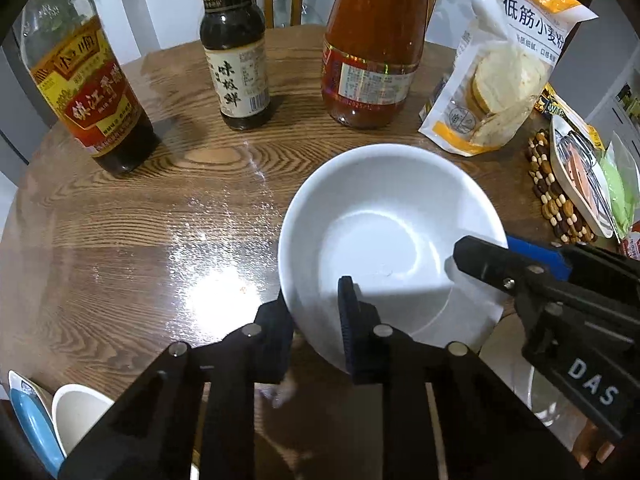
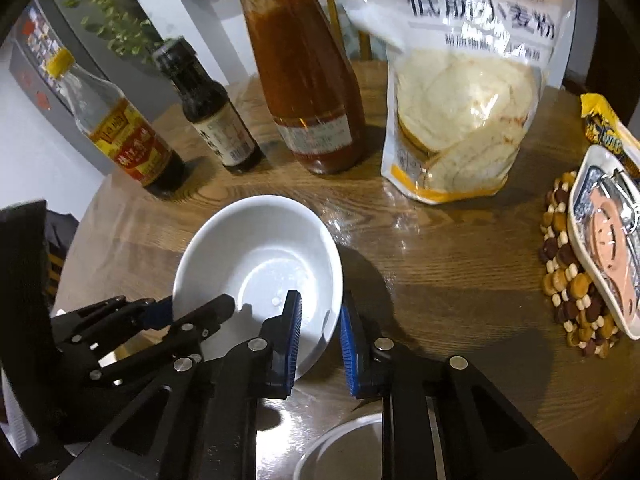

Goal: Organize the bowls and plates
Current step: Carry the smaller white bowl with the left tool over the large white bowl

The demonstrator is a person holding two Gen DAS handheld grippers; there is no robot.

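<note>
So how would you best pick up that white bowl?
By its thin rim, from above. The white bowl sits upright and empty, too wide to span, so one finger goes inside and one outside. The left gripper and right gripper already straddle the rim like that, on different sides.

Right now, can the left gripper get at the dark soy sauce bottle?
Probably not yet: the left gripper looks clamped on the rim of the white bowl, as does the right gripper. Only bare table lies between it and the soy sauce bottle, so after letting go, likely yes.
</note>
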